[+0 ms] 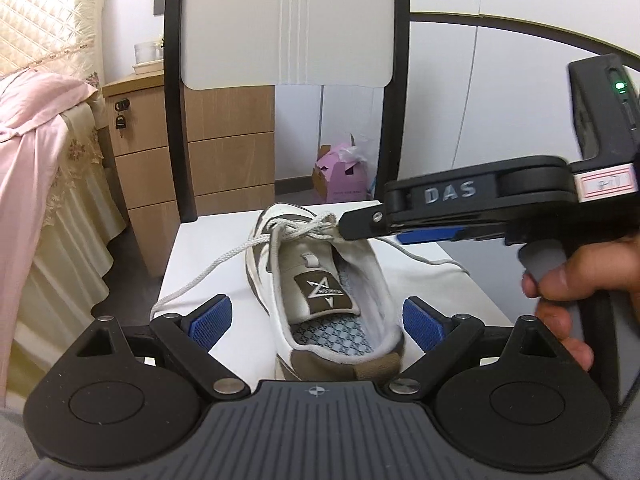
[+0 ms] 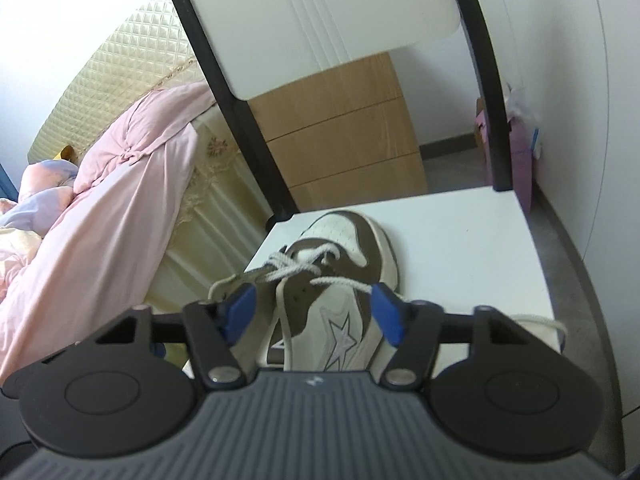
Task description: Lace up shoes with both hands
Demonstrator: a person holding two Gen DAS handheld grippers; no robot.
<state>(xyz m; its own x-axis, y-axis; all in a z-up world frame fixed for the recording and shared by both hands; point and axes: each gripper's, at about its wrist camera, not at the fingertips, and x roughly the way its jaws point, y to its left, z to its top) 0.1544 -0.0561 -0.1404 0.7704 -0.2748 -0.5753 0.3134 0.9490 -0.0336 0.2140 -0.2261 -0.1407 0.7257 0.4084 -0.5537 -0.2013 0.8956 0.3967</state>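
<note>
Both jaws stand spread: the left gripper [image 1: 316, 320] straddles the sneaker's [image 1: 320, 292] heel near the chair seat's [image 1: 208, 248] front edge, while the right gripper [image 2: 314, 312] flanks its shoelace [image 2: 296, 270] untouched.

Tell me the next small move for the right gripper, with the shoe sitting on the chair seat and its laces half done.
Probably close the right gripper on the loose lace end running across the shoe toward its right pad. The jaws stand apart over the shoe and clamp nothing. The left gripper is open by the heel, also holding nothing.
</note>
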